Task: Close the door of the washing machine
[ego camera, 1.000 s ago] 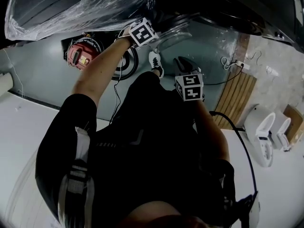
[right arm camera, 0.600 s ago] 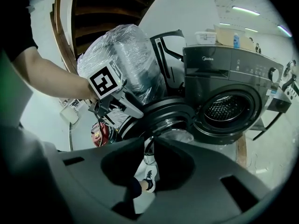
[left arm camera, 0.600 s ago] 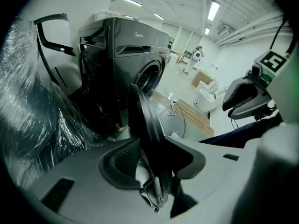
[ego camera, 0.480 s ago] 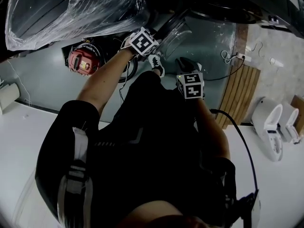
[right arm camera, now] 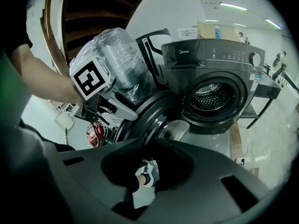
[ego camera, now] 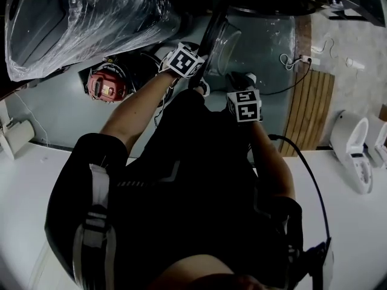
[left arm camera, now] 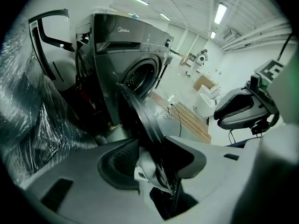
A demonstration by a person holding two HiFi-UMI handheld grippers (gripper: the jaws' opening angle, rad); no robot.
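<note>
The dark grey washing machine [right arm camera: 210,55] stands with its drum [right arm camera: 212,97] uncovered. Its round door [left arm camera: 140,115] hangs partly swung out, glass bowl [ego camera: 227,41] facing the machine. My left gripper [left arm camera: 152,160] straddles the door's rim. Its jaws have just been opening and stand wide, with the rim between them and a gap showing on one side. In the head view the left gripper [ego camera: 196,71] sits at the door's edge. My right gripper [right arm camera: 145,141] hovers just short of the door, its tips together with nothing between them. From above, the right gripper [ego camera: 239,80] is below the glass.
A plastic-wrapped appliance [ego camera: 78,17] stands left of the machine, and a red device [ego camera: 104,86] lies on the floor beneath it. Wooden slats [ego camera: 308,107], a power strip with cable [ego camera: 299,62] and a white unit [ego camera: 354,150] are at the right. The person's shoe [ego camera: 199,86] is under the door.
The door has swung closer to the machine, its rim now steeper in the head view. My left gripper moved right along with the rim; the right gripper shifted slightly the same way.
</note>
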